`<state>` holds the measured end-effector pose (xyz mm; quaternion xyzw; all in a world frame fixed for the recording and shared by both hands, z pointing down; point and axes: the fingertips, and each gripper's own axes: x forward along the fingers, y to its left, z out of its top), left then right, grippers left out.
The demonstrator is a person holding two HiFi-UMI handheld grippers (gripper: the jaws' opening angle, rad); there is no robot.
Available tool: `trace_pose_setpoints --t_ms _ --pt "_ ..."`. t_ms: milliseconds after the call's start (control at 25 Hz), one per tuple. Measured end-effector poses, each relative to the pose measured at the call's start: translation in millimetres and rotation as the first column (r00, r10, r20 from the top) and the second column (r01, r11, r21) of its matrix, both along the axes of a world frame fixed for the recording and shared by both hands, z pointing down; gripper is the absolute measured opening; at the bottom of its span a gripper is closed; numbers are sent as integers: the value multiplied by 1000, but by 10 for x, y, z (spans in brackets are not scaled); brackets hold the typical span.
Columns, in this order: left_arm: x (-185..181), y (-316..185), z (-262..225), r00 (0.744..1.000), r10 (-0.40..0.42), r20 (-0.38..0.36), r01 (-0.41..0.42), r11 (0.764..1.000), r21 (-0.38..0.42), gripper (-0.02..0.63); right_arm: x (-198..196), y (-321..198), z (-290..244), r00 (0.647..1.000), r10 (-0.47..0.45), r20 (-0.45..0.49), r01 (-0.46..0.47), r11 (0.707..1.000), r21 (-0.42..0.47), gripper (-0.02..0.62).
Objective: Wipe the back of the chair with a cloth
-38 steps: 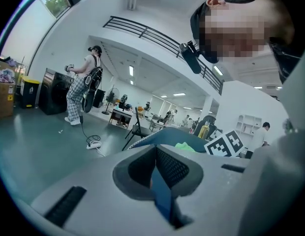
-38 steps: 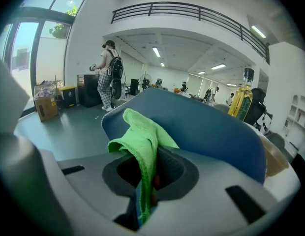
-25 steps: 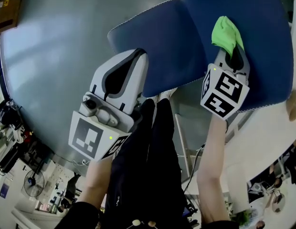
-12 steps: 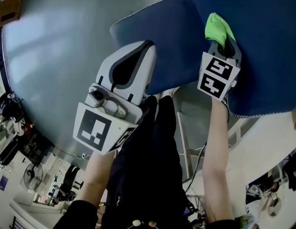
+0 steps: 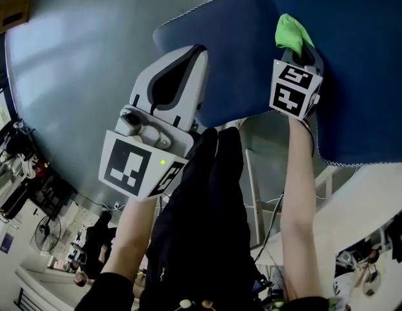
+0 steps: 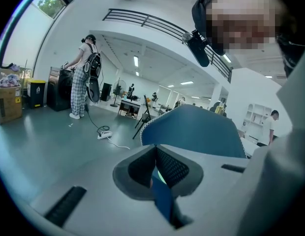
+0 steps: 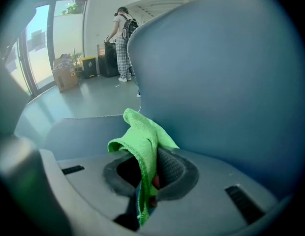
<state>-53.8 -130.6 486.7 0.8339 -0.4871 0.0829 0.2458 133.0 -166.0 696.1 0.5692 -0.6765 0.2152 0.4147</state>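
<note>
Right gripper [image 5: 301, 52] is clamping the green cloth [image 5: 290, 32], holding it right at the chair back [image 5: 363, 63]. I'd be going for even pressure and overlapping sweeps. Left gripper [image 5: 187, 56] is hanging beside the chair back, jaws together, empty.

grn cloth [image 5: 292, 34], blue chair [image 5: 363, 76], gry floor [image 5: 78, 63]

A smooth grey polished floor [image 6: 39, 146] spreads through a bright hall. Far across it, a person in checked trousers with a black backpack [image 6: 86, 77] stands at a black cabinet [image 6: 56, 92]. Just beside the cabinet stands a dark bin with a yellow lid [image 6: 36, 95], then a brown cardboard box [image 6: 9, 104]. Nearer, a white power strip [image 6: 104, 134] and its cable lie on the floor. A black balcony railing [image 6: 147, 21] runs overhead.
</note>
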Motion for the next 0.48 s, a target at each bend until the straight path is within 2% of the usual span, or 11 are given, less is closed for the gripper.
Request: trace_pose_setpoints --t_ms 240,480 --pt "-17 6 11 1000 -3 5 4 1000 -14 6 -50 -23 163 998 46 40 -44 998 -51 49" --pt "2 -44 -90 999 -15 -31 15 1000 -5 6 -153 -30 358 995 69 75 -60 992 -113 49"
